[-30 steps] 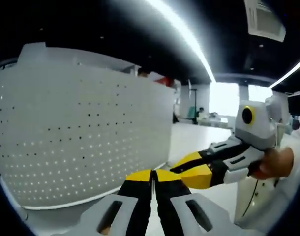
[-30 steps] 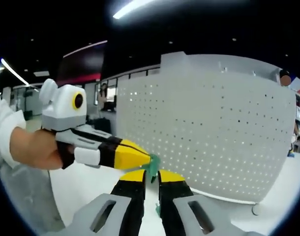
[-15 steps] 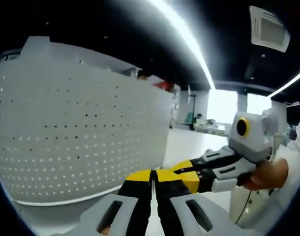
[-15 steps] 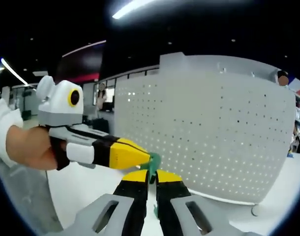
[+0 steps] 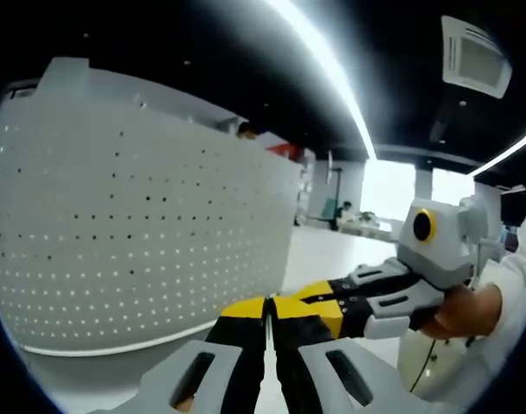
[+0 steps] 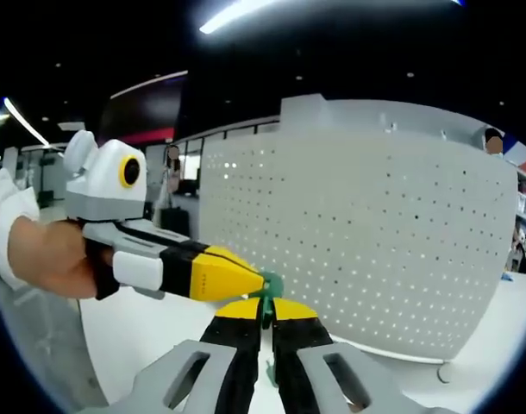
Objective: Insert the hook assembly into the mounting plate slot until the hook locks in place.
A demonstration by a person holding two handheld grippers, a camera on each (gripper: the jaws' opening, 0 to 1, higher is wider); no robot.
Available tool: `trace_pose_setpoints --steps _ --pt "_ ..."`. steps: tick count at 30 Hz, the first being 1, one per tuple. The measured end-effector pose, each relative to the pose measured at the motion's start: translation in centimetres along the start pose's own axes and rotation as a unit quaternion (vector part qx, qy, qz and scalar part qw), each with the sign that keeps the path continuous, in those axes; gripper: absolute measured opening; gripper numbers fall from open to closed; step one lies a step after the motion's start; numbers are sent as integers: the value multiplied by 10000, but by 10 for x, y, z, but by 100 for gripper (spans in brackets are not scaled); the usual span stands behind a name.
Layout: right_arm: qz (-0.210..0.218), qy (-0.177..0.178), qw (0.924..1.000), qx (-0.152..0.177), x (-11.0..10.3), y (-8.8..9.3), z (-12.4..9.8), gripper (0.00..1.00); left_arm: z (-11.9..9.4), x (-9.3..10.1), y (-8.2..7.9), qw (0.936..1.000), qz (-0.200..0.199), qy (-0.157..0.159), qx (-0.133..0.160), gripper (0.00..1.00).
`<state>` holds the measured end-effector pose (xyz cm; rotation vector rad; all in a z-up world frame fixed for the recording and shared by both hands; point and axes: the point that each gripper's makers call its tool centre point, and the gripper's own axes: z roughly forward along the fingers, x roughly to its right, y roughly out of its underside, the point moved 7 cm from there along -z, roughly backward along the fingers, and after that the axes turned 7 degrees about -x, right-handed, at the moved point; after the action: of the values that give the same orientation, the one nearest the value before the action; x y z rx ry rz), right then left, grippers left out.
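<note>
While both tongs pinch the green hook shut — pre-insertion; next, aim at pegboard slot.

The mounting plate is standing upright on the bench, behind both tools. The left hand-held gripper is reaching in from the left, its tip touching the hook assembly, which is sitting between the jaws of the right hand-held gripper.
</note>
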<state>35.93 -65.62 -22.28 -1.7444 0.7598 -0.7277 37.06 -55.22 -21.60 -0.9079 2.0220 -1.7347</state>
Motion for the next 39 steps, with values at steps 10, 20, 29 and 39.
trace_pose_setpoints --steps 10,20,29,39 --pt "-61 -13 10000 -14 1 0 1 1 -1 1 0 9999 137 19 -38 2" --pt "-60 -6 10000 -30 1 0 1 0 -3 0 -2 9993 373 74 -42 3" --pt "-43 11 10000 -36 2 0 0 0 -8 0 -4 9977 667 48 -92 10" --pt "-77 42 10000 -35 2 -2 -3 0 -18 -4 -5 9938 1090 61 -221 19"
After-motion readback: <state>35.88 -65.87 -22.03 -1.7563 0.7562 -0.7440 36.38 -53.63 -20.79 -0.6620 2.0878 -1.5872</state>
